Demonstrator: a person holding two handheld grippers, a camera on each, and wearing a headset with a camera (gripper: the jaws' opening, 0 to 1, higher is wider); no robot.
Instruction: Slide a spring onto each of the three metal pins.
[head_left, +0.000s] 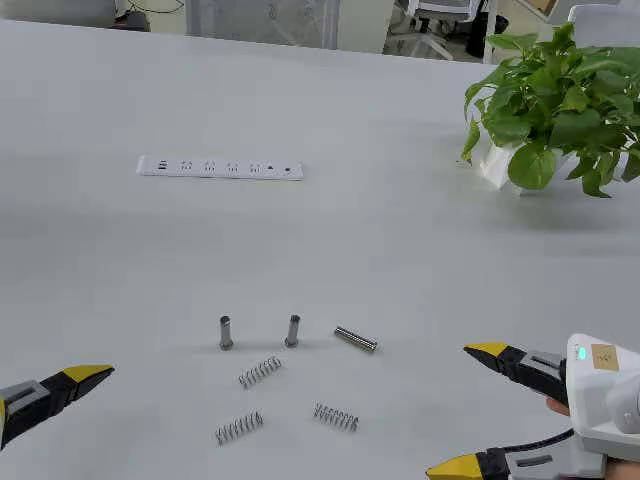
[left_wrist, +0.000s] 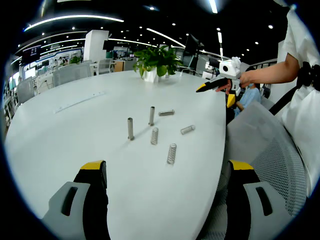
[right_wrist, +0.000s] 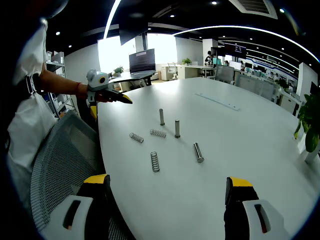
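Two metal pins stand upright (head_left: 226, 332) (head_left: 292, 331) on the grey table, and a third pin (head_left: 355, 339) lies flat to their right. Three loose springs (head_left: 260, 372) (head_left: 239, 427) (head_left: 336, 417) lie just in front of the pins. My left gripper (left_wrist: 166, 164) is open and holds nothing; its yellow-tipped fingertip (head_left: 90, 374) shows at the lower left, well left of the springs. At the lower right my right gripper (head_left: 468, 408) is open too, with nothing in it, right of the springs. The right gripper view has the pins (right_wrist: 177, 128) and springs (right_wrist: 155, 161) ahead of the jaws.
A white power strip (head_left: 219, 167) lies further back on the table. A leafy plant (head_left: 555, 95) in a white pot stands at the far right. A mesh chair (right_wrist: 60, 165) sits at the table's near edge.
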